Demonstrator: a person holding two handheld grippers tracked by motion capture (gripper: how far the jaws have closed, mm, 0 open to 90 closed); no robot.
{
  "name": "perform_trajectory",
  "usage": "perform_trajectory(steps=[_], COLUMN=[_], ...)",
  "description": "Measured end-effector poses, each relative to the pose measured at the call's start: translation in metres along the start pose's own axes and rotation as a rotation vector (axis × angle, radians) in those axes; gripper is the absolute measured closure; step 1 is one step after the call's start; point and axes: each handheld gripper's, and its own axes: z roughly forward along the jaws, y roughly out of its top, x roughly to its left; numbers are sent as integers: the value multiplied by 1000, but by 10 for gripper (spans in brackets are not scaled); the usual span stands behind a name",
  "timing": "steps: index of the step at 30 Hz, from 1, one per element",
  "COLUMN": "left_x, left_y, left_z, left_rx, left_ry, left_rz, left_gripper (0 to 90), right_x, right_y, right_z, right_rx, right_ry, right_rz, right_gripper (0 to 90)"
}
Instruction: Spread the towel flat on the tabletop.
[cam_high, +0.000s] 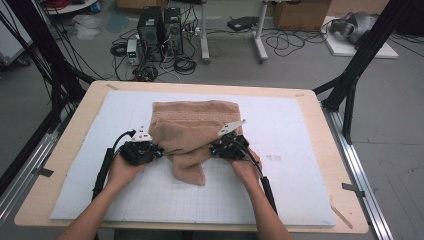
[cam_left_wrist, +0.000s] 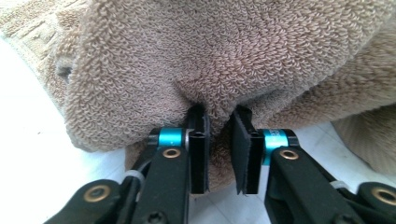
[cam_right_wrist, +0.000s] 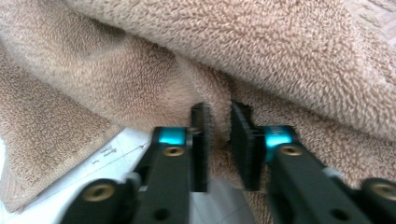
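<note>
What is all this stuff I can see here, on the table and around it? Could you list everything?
towel: one, tan, bunched up in the middle of the mat, pinched at both sides
mat: one, white with a faint grid, covering most of the table
table: one, light wood, bare at the edges
computer towers: two, black, on the floor behind the table, among cables
cardboard box: one, brown, on the floor at the back right
left gripper: one, black with blue rings, jaws closed on a fold of the towel
right gripper: one, black with blue rings, jaws closed on a fold of the towel
person's hands: two, each holding a gripper, at the near edge
</note>
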Motion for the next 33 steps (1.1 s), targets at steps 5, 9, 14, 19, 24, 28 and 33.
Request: perform_trajectory(steps=[5, 9, 14, 19, 24, 28, 33], left_x=[-4, -5, -2, -2, 0, 6, 25], left_y=[3, 5, 9, 19, 35, 49, 55], left_z=[-16, -35, -54, -68, -76, -56, -9], left_rx=[-30, -66, -89, -132, -167, -122, -50], left_ry=[0, 1, 6, 1, 8, 45, 76], left_rz=[12, 22, 32, 29, 39, 37, -10], left_gripper=[802, 813, 826, 830, 831, 831, 828], right_x=[2, 6, 6, 6, -4, -17, -45], right_y=[2, 1, -4, 0, 3, 11, 10], right_z=[-15, -31, -56, -79, -100, -98, -74], right_rx=[-3, -11, -39, -58, -88, -47, 4], right_ry=[20, 36, 41, 23, -14, -63, -99], right_rz=[-25, -49, -57, -73, -67, -64, 15], right_gripper=[839, 838, 838, 838, 839, 839, 839])
